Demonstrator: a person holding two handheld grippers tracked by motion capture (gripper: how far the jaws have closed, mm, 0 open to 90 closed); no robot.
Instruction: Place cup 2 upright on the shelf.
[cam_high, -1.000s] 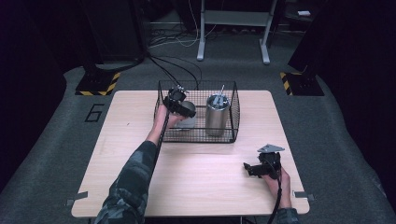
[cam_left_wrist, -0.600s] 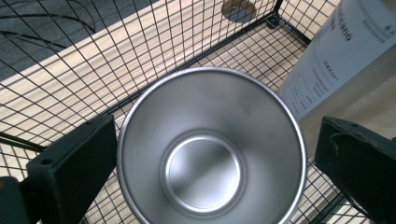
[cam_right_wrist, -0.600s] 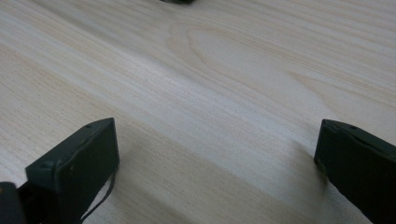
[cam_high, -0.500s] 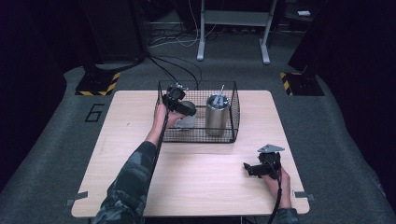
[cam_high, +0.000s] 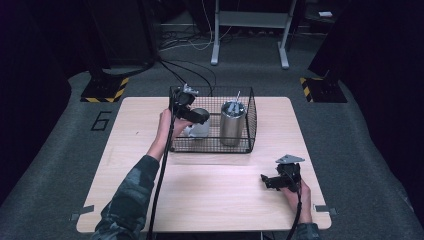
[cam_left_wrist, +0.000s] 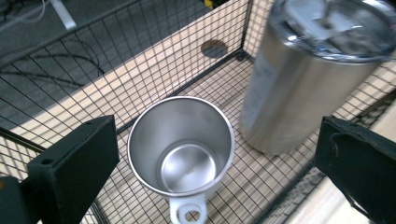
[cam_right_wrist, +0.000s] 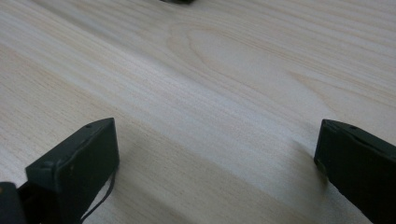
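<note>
The left gripper (cam_high: 200, 119) hangs wide open over the mug (cam_left_wrist: 182, 149) inside the wire basket (cam_high: 248, 131) — tumbler (cam_left_wrist: 303, 79) just beside it. The right gripper (cam_high: 265, 181), spread and empty, rests on bare wooden table (cam_high: 210, 190) with dark floor around.

Bright table, dark surroundings

The wooden table (cam_high: 210, 195) is lit from above while the floor beyond its edges is left dim. Glare is seen on the tumbler (cam_left_wrist: 299, 79), whose lid is blurred; soft shadows are cast beside the right gripper's jaws.
</note>
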